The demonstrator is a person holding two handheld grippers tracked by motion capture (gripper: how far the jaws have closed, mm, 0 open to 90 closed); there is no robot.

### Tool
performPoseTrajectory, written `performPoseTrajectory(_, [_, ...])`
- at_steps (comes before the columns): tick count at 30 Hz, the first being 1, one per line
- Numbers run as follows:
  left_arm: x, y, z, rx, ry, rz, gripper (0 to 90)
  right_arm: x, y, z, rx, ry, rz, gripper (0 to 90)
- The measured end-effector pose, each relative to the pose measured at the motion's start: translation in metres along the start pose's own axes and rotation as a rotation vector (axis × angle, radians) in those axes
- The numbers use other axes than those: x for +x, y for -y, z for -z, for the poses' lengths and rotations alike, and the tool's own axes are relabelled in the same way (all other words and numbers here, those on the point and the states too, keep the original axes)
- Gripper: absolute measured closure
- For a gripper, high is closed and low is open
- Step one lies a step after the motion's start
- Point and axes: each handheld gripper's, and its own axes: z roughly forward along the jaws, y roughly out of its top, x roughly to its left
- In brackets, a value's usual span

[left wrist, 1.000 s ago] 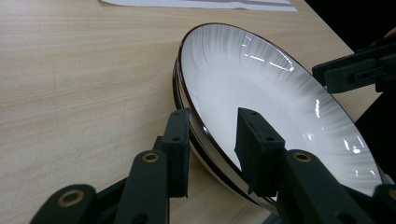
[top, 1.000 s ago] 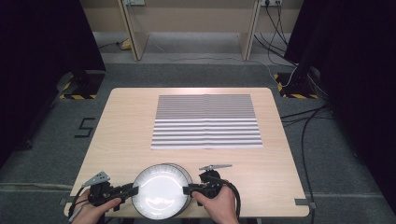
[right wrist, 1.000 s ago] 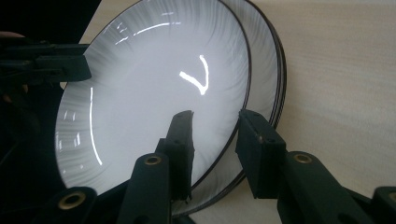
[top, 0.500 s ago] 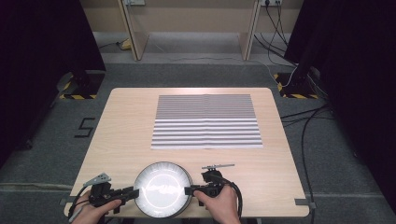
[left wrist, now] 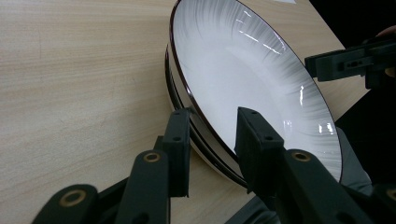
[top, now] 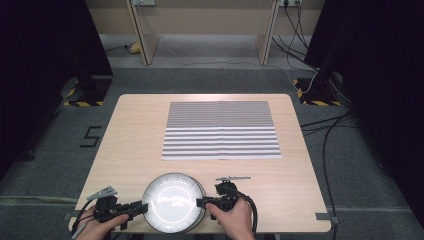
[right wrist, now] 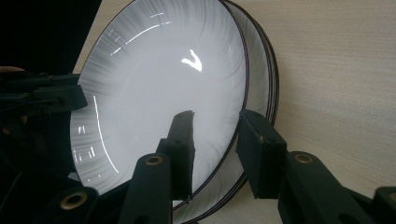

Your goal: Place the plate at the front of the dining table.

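High view: against a second ago nothing has budged. The stack of plates [top: 173, 202] sits on the worktop [top: 130, 130], on the person's side of the striped mat [top: 220, 130], with the left tongs [top: 142, 206] and right tongs [top: 201, 202] at opposite rims.

Left gripper view: the left tongs [left wrist: 212, 116] stand part-open astride the plates' [left wrist: 243, 70] rim, one jaw beneath, one over the top plate. Whether they pinch, I cannot tell.

Right gripper view: same for the right tongs [right wrist: 215, 116], straddling the rim [right wrist: 154, 70], grip unclear. By my read, a two-handed lift towards the mat is set up but not begun.
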Motion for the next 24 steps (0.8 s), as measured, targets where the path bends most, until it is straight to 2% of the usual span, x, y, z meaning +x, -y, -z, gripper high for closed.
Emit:
performPoseTrajectory(5, [0.002, -0.001, 0.003, -0.009, 0.002, 0.013, 65.4, 0.002, 0.000, -0.003, 0.006, 0.005, 0.010, 64.7])
performPoseTrajectory(9, [0.005, -0.001, 0.008, -0.021, 0.004, 0.024, 65.3, 0.002, 0.003, -0.010, 0.012, -0.013, -0.012, 64.3])
performPoseTrajectory(11, [0.004, -0.001, 0.008, -0.020, 0.004, 0.025, 65.3, 0.004, 0.003, -0.011, 0.010, -0.003, 0.001, 63.1])
performPoseTrajectory(19, [0.006, -0.003, 0.008, -0.007, 0.015, 0.030, 65.3, 0.005, 0.002, -0.011, 0.026, -0.001, -0.015, 62.7])
performPoseTrajectory(24, [0.006, -0.004, 0.005, -0.001, 0.005, 0.035, 64.5, 0.006, 0.002, -0.011, 0.022, 0.010, -0.020, 62.5])
